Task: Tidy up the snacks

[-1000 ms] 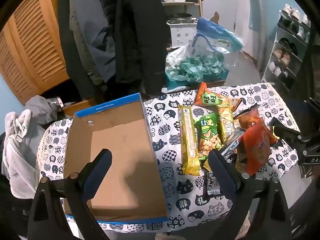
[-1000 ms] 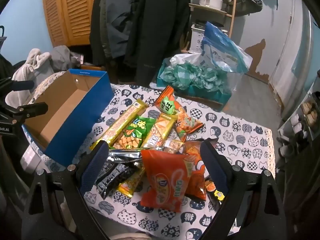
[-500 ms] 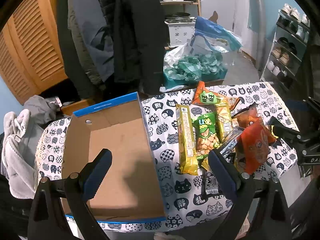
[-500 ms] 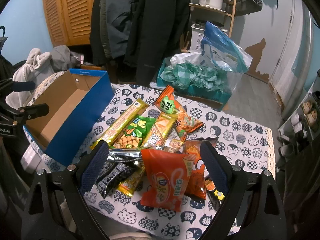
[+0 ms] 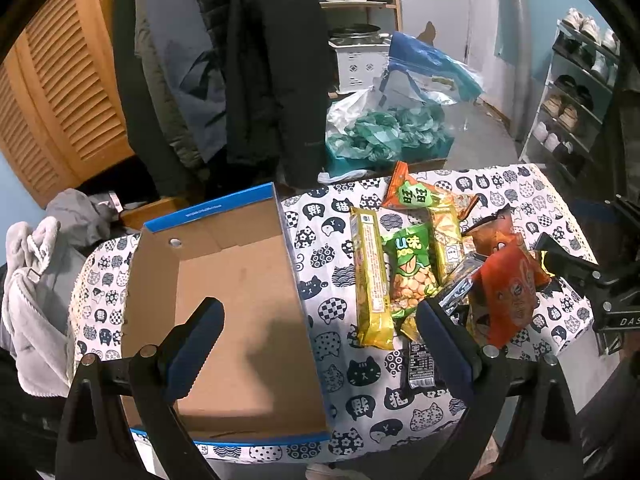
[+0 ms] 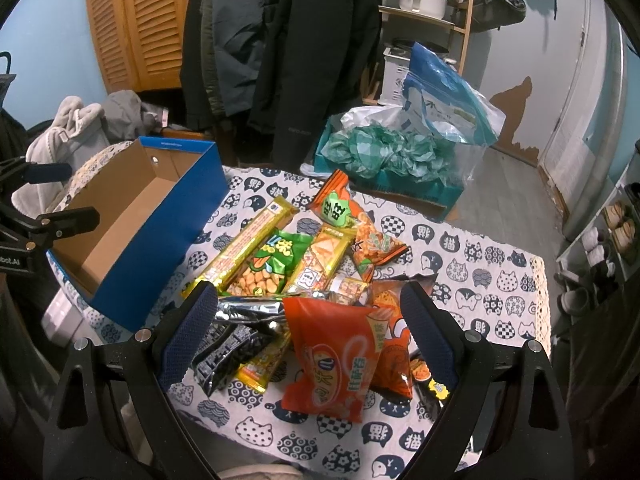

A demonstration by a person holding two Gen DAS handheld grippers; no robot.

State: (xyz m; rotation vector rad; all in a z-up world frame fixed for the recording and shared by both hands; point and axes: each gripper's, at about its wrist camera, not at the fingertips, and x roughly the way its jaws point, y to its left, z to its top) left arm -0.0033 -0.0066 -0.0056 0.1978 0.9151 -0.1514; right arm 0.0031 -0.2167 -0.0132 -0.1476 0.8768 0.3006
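Left gripper point(image 5: 316, 336) spread wide and empty above near end of open blue-sided cardboard box point(image 5: 240, 280), right gripper point(image 6: 308, 320) likewise wide and empty, hovering over near part of snack packet pile point(image 6: 320, 280), orange crisp bag point(image 6: 336, 356) between its fingers, pile just right of box on cat-print tablecloth point(image 6: 480, 264), bare cloth right and far of pile.

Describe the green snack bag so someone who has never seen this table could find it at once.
Start at the open blue box on the cat-print tablecloth; the snack pile lies beside it. The green snack bag sits between the long yellow pack nearest the box and a gold cracker pack. It is the only mainly green bag, with round golden snacks pictured on its lower half.
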